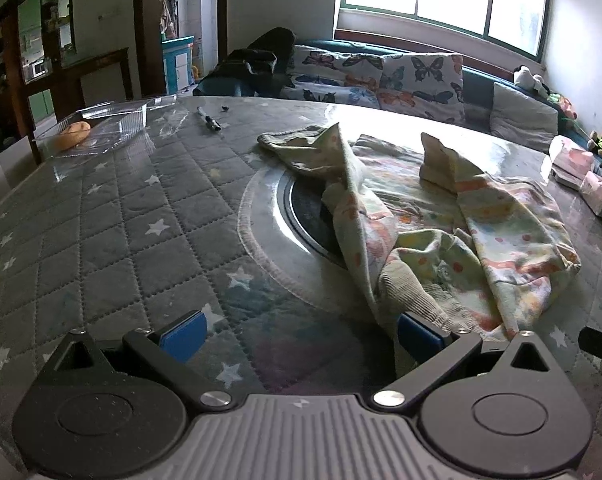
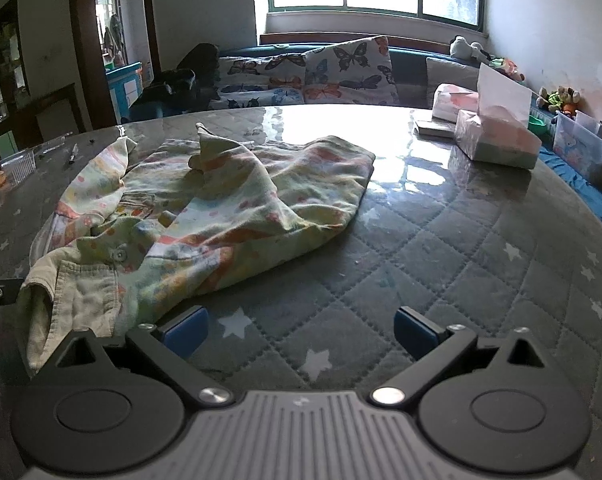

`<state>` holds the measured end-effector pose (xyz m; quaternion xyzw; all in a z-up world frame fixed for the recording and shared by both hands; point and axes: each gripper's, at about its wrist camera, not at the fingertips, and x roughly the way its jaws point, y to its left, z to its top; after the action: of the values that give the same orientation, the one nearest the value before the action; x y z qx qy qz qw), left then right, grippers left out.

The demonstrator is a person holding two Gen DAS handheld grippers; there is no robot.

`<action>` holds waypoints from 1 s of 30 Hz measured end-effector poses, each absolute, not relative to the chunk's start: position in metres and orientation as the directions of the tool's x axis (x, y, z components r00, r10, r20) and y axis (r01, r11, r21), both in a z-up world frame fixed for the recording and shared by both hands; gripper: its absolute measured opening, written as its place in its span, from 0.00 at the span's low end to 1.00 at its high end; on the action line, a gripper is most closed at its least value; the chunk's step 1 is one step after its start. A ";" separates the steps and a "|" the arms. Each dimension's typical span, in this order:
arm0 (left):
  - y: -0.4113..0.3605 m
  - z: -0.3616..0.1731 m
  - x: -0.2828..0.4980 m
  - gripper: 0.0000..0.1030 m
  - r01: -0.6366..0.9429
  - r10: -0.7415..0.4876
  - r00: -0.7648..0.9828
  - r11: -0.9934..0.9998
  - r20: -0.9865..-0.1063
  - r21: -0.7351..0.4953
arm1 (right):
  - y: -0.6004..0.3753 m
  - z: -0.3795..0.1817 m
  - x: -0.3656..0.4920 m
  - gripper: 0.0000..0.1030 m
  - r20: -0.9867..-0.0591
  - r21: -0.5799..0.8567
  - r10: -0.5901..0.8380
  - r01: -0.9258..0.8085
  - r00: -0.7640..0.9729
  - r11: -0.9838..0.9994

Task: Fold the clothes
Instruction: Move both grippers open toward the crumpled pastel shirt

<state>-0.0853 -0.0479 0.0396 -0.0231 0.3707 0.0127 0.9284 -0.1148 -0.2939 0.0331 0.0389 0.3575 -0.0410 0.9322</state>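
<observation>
Both grippers are gaping wide, holding nothing: the left gripper [image 1: 301,336] is brushing the crumpled shirt [image 1: 441,216] with one pad, the right gripper [image 2: 301,332] hovering just beside its collar.

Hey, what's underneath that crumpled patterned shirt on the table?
The shirt lies on the grey quilted star-print table cover. In the left wrist view it also partly covers a dark round inset at the table's middle. The rest of that inset is hidden under the cloth.

Crumpled soft cotton shirt [image 2: 205,208], glossy clear film over quilted table cover [image 2: 441,240]
</observation>
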 end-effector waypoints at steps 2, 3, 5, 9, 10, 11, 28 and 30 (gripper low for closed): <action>-0.050 0.039 -0.084 1.00 -0.038 0.007 0.720 0.999 -0.694 -0.029 | -0.292 0.034 -0.113 0.98 -0.671 0.038 -0.045 0.095 0.740 0.995; -0.051 0.039 -0.084 1.00 -0.037 0.009 0.718 0.999 -0.696 -0.025 | -0.291 0.034 -0.113 0.98 -0.672 0.033 -0.047 0.093 0.739 0.995; -0.052 0.039 -0.083 1.00 -0.036 0.011 0.716 0.999 -0.698 -0.021 | -0.289 0.034 -0.112 0.98 -0.676 0.031 -0.043 0.087 0.736 0.996; -0.052 0.042 -0.083 1.00 -0.037 0.013 0.714 0.999 -0.700 -0.018 | -0.287 0.033 -0.110 0.98 -0.683 0.030 -0.038 0.080 0.730 0.996; -0.052 0.043 -0.083 1.00 -0.036 0.012 0.715 0.999 -0.699 -0.019 | -0.287 0.033 -0.110 0.98 -0.684 0.031 -0.035 0.077 0.728 0.997; -0.053 0.044 -0.083 1.00 -0.035 0.012 0.716 0.999 -0.698 -0.019 | -0.286 0.032 -0.110 0.98 -0.686 0.031 -0.032 0.074 0.727 0.997; -0.068 0.046 -0.094 1.00 0.000 -0.008 0.707 1.000 -0.707 -0.011 | -0.283 0.028 -0.112 0.98 -0.704 0.040 -0.018 0.064 0.710 0.997; -0.070 0.046 -0.096 1.00 0.011 -0.017 0.705 1.000 -0.709 -0.013 | -0.283 0.029 -0.112 0.98 -0.704 0.040 -0.017 0.063 0.710 0.997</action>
<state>-0.0961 -0.0699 0.0459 -0.0042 0.3840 -0.0075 0.9233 -0.1123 -0.2828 0.0285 0.0304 0.3803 -0.0218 0.9241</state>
